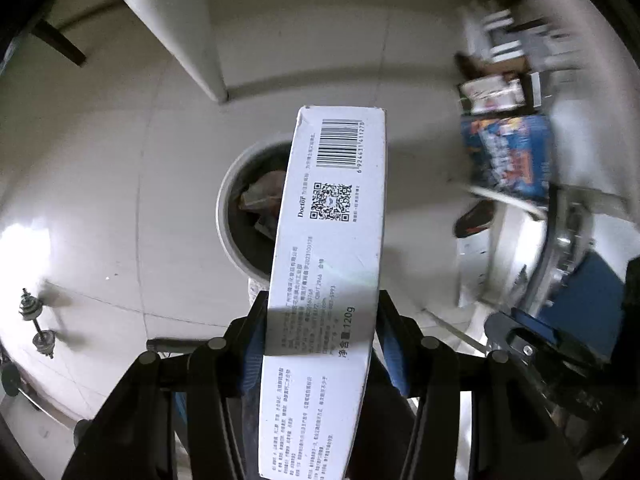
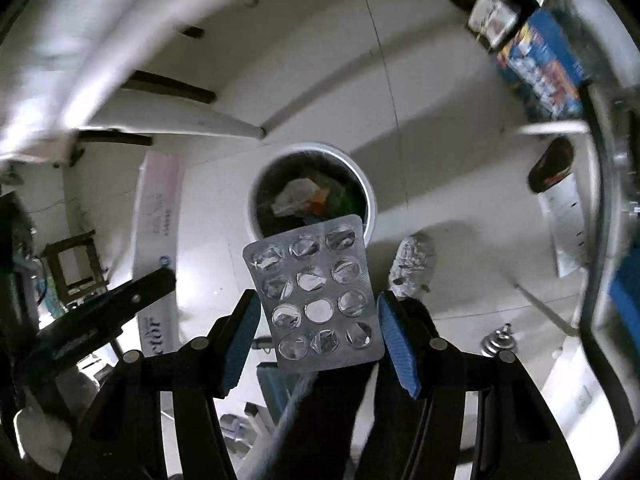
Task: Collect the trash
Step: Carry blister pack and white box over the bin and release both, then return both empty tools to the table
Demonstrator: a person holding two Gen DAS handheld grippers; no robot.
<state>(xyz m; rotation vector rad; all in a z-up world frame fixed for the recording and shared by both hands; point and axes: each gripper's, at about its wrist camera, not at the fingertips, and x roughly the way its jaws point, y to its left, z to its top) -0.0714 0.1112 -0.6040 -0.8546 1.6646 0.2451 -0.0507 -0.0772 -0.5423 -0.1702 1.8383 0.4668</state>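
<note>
Both pieces of trash held above the bin, ready to drop.

Our left gripper clamps a long white toothpaste box by its sides; our right gripper pinches an emptied blister pack by its edges. The white trash bin stands on the floor below, already holding wrappers. We should centre each item over the opening and tip the box end-first, so neither catches the rim.
</note>
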